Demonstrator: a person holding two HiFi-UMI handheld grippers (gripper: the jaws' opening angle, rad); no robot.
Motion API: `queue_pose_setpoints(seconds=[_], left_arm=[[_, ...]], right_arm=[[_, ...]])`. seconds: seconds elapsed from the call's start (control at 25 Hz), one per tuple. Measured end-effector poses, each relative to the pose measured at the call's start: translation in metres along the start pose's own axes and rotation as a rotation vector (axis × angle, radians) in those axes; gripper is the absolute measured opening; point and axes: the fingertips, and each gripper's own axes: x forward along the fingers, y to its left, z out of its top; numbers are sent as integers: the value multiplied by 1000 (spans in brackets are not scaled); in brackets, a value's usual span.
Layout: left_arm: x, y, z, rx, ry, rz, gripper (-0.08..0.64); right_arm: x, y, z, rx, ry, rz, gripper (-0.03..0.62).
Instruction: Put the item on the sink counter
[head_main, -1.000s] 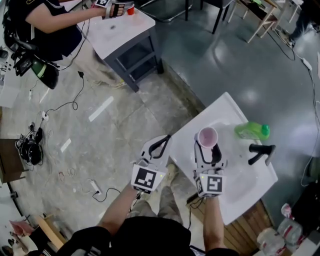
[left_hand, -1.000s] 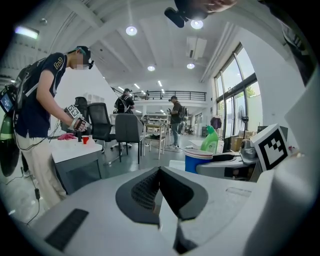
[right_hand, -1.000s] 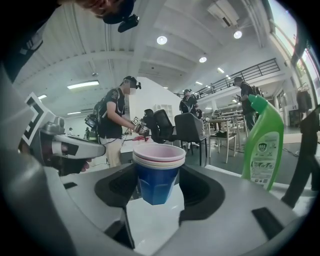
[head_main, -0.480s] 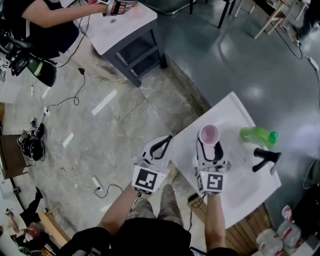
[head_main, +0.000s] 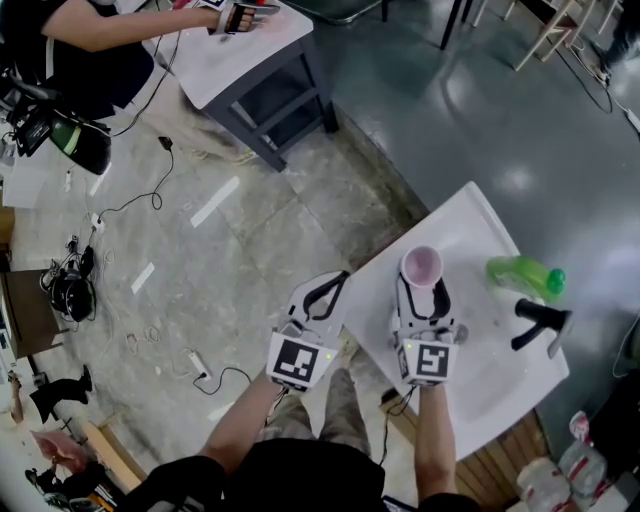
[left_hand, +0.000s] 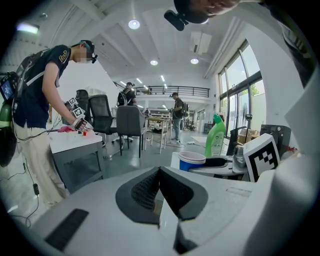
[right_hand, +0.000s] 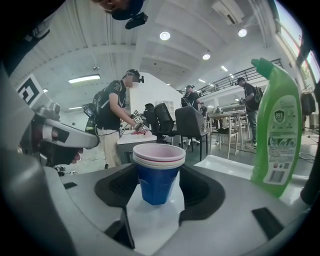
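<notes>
Head view: right gripper (head_main: 424, 296) clenched on stacked blue plastic cups with pink rims (head_main: 421, 266), held over white sink surface (head_main: 470, 225), near green plastic bottle (head_main: 525, 277) and black faucet (head_main: 538, 326); left gripper (head_main: 318, 294) beside surface edge, over floor. Left gripper view: jaws closed together, empty. Right gripper view: cups upright between jaws, bottle standing at right

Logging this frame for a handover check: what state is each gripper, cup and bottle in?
Left gripper: shut, empty.
Right gripper: shut on the cup stack.
Cup stack: upright, between the right jaws.
Green bottle: upright on the sink counter, cap on.
</notes>
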Motion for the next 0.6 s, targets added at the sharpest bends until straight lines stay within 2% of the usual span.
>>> queue_pose_setpoints(seconds=[0.6], left_arm=[[7, -7, -11, 7, 13, -1, 3]], right_arm=[[1, -3, -16, -49, 11, 12, 261]])
